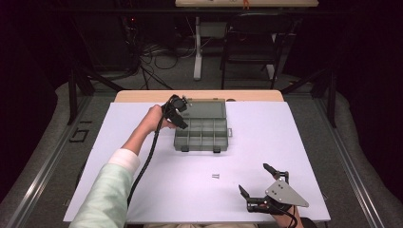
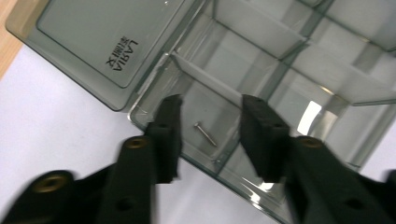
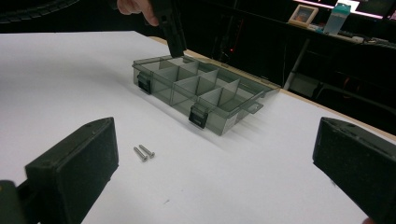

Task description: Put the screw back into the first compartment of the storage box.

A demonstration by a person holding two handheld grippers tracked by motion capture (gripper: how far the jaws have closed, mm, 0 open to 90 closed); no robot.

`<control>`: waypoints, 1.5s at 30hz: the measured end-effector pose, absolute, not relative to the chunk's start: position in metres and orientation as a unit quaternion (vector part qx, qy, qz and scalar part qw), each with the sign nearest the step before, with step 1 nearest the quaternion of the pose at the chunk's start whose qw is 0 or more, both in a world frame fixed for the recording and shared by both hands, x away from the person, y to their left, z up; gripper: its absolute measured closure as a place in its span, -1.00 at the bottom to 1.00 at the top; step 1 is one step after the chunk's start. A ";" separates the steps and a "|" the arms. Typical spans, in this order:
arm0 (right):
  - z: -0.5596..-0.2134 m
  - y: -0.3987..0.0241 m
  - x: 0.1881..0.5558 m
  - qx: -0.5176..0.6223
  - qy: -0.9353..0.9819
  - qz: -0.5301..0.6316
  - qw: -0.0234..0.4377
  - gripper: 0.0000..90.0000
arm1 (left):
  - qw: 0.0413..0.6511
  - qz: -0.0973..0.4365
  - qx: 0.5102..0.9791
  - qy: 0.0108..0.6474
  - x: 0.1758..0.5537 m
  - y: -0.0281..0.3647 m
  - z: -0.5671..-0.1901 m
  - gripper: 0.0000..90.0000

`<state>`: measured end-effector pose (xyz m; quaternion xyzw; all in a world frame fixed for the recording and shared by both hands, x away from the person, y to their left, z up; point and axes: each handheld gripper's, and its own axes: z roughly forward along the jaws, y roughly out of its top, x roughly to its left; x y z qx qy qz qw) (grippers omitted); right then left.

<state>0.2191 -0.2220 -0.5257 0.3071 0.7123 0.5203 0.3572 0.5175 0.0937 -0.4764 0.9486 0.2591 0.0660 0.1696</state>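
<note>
Right now my left gripper (image 2: 210, 135) hangs with jaws spread and nothing pinched, the screw (image 2: 205, 133) lying between the fingertips on the organiser box (image 1: 202, 128) floor; light, stiff and slippery, it wants pinching across its shank.

From my left gripper's camera I read one mark, the brand "LASRIA" with a few small characters beside it that I cannot make out, printed in black on the open smoky lid (image 2: 100, 44) of the compartment box (image 2: 299, 70), toward ten o'clock, turned nearly upside down.
</note>
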 end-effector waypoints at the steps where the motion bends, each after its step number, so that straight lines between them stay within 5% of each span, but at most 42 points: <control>1: -0.526 -0.222 0.219 0.306 0.714 0.519 0.357 -1.00 | 0.174 0.063 0.949 0.256 0.515 0.094 -0.474 -0.10; 8: -0.526 -0.222 0.219 0.306 0.714 0.519 0.356 -1.00 | 0.191 0.069 0.954 0.221 0.490 0.094 -0.460 -0.58; 22: -0.526 -0.221 0.220 0.305 0.717 0.518 0.354 -1.00 | 0.205 0.069 0.966 0.139 0.436 0.082 -0.451 -0.93; 45: -0.526 -0.220 0.220 0.303 0.718 0.518 0.352 -1.00 | 0.207 0.049 0.974 0.084 0.399 0.039 -0.475 -0.99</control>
